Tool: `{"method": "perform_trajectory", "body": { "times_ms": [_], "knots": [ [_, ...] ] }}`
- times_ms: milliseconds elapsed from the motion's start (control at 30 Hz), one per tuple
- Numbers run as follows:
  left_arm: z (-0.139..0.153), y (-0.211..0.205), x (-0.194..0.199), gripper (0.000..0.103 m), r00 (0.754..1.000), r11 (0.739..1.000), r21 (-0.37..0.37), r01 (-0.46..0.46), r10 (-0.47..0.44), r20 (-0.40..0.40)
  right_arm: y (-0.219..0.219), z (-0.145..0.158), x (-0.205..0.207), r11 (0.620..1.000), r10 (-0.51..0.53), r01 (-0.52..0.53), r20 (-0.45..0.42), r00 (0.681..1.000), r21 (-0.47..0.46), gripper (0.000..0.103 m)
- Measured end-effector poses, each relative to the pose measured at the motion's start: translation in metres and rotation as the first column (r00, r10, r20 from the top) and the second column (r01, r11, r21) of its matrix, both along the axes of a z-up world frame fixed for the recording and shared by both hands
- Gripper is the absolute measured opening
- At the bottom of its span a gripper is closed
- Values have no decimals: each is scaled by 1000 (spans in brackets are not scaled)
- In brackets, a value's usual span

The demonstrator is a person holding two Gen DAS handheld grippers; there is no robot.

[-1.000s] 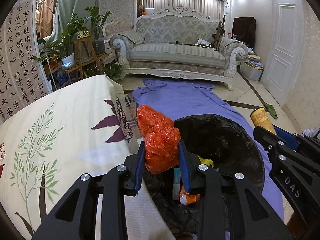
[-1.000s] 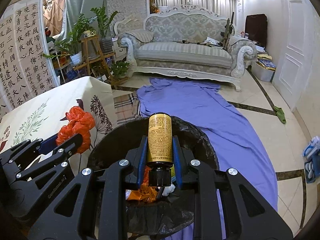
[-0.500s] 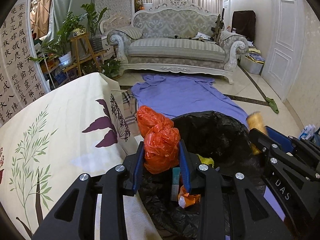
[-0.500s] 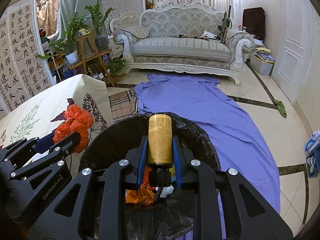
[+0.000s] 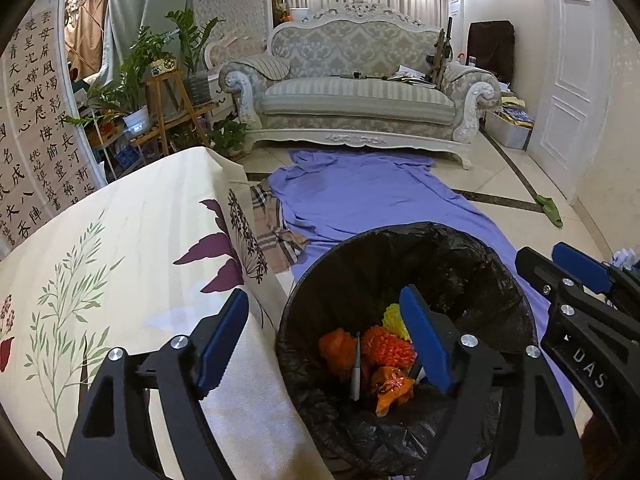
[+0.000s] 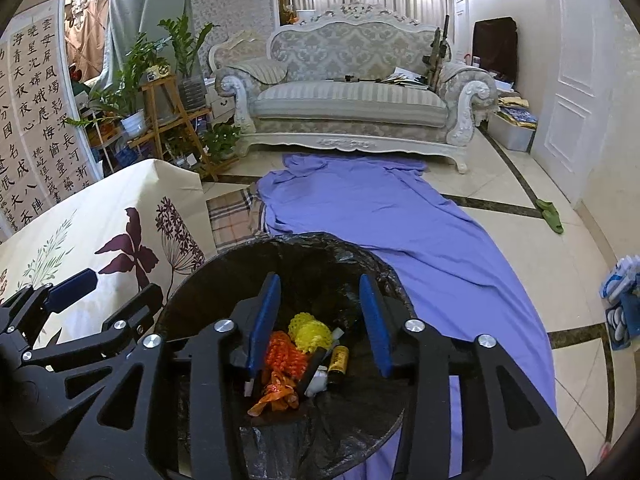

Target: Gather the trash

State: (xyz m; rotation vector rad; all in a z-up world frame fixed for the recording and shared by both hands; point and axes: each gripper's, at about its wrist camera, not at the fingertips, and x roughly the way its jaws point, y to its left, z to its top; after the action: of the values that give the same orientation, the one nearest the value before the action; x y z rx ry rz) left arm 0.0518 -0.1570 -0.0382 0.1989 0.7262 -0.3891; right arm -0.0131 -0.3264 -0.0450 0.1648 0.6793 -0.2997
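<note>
— Where's the trash?

— In the bin point(image 6: 224, 268), lower middle of the frame, black liner: orange bag point(image 5: 386, 346), yellow netting point(image 6: 310, 334), small gold bottle point(image 6: 339, 362) on the heap.

— And the tools?

— Left gripper point(image 5: 326, 338) and right gripper point(image 6: 320, 316) have just been opening; both stand released above the bin, nothing between the jaws.

— Finished?

— Likely this drop is; I see nothing left on the tablecloth point(image 5: 120, 240).

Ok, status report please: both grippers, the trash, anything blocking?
Left gripper and right gripper open, jaws just opening, nothing between. Orange plastic bag and yellow bottle lying inside black-lined round bin. Nothing blocking.
</note>
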Motion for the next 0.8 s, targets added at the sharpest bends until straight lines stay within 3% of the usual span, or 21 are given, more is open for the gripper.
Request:
{"method": "perform_trajectory", "body": {
  "times_ms": [500, 733, 800],
  "knots": [
    [8, 8, -8, 84, 1000, 999, -39, -23, 22, -17, -3, 8, -18, 999, -51, 51, 10, 999, -15, 73],
    [18, 20, -23, 85, 999, 998, -36, -42, 43, 18, -1, 16, -34, 996, -84, 84, 32, 996, -14, 90],
    [20, 22, -27, 85, 999, 998, -35, -46, 47, 26, 3, 19, -39, 996, -84, 85, 41, 996, -17, 91]
  ]
}}
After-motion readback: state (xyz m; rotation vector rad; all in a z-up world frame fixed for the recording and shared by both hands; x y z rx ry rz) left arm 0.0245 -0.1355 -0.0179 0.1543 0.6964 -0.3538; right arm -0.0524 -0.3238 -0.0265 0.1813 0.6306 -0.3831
